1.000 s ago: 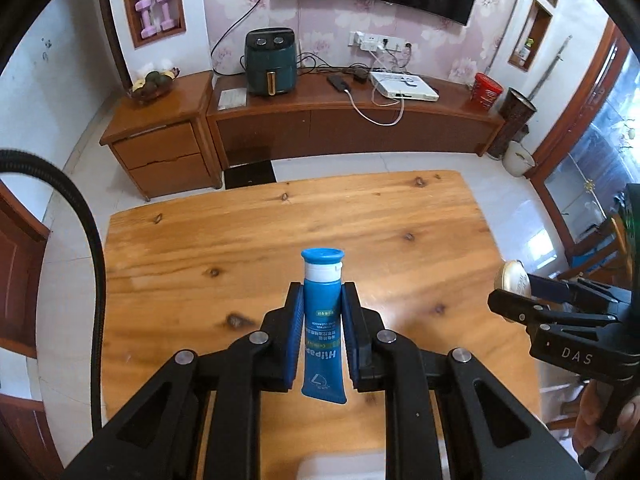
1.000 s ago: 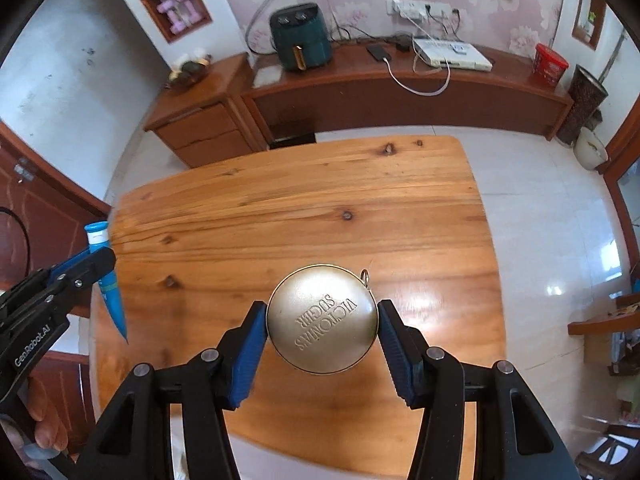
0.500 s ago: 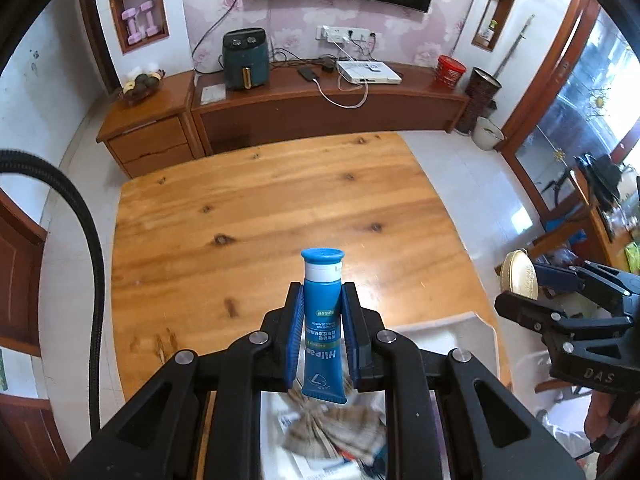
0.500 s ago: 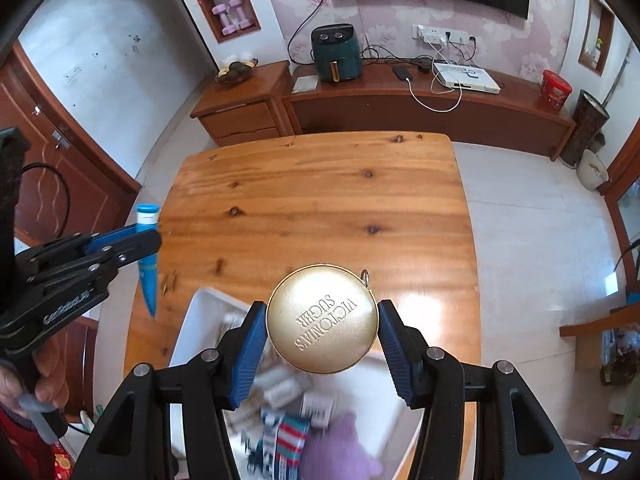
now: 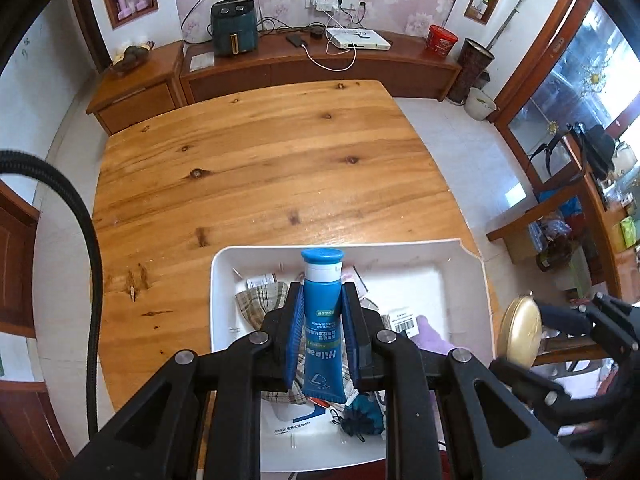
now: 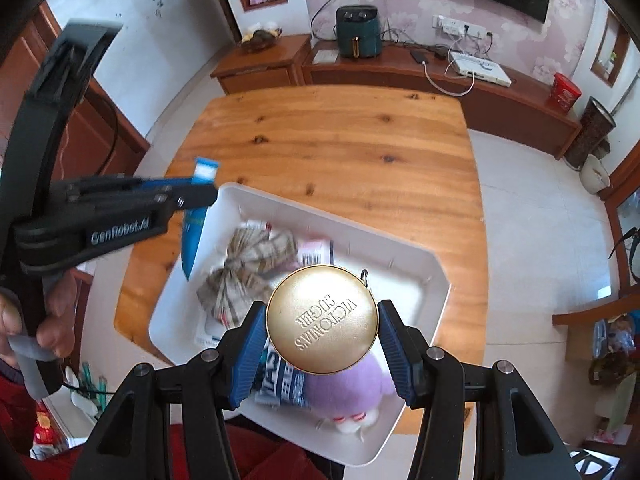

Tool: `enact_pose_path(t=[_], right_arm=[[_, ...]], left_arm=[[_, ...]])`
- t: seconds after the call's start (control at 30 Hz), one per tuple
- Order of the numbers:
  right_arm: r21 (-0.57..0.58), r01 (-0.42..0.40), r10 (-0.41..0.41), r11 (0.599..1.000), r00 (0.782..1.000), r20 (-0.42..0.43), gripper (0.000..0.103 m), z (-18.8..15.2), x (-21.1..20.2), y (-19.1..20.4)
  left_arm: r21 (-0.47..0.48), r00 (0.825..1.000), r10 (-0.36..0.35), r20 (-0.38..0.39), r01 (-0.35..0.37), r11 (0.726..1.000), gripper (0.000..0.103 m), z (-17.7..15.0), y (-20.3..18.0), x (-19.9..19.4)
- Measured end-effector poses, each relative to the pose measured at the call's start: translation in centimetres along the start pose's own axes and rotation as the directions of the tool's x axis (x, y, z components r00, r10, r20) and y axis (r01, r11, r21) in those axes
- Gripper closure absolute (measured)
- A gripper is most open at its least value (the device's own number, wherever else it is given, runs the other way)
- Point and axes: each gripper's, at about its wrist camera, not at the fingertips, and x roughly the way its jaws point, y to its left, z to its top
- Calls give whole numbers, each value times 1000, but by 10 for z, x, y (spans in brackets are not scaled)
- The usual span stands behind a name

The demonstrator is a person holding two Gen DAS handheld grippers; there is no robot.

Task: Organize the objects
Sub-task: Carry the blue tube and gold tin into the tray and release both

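On the near edge of the wooden table sits a white bin holding a plaid cloth and purple plush toy. Above it, the right gripper clamps a gold round tin; the left gripper pinches a blue tube.
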Motion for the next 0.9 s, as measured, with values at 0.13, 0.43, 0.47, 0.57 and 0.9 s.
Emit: enact_pose_path(t=[0.13, 0.43, 0.47, 0.57, 0.9], right_arm=[[4, 23, -23, 1000, 1000, -21, 47, -12, 18, 2], [52, 18, -12, 998, 994, -106, 47, -23, 54, -1], [60, 8, -1, 998, 993, -114, 47, -24, 57, -1], [65, -3, 11, 998, 994, -112, 46, -27, 57, 2], [-7, -6, 5, 1000, 999, -52, 41, -23, 33, 30]], left_arm=[[-12, 1000, -10, -23, 10, 1000, 83, -10, -3, 15], [-71, 996, 5, -89, -11, 997, 82, -27, 5, 53], [-82, 996, 6, -93, -14, 997, 80, -28, 8, 54], [-100, 996, -3, -90, -6, 995, 49, -29, 13, 54], [-188, 998, -28, -57, 17, 982, 23, -33, 30, 36]])
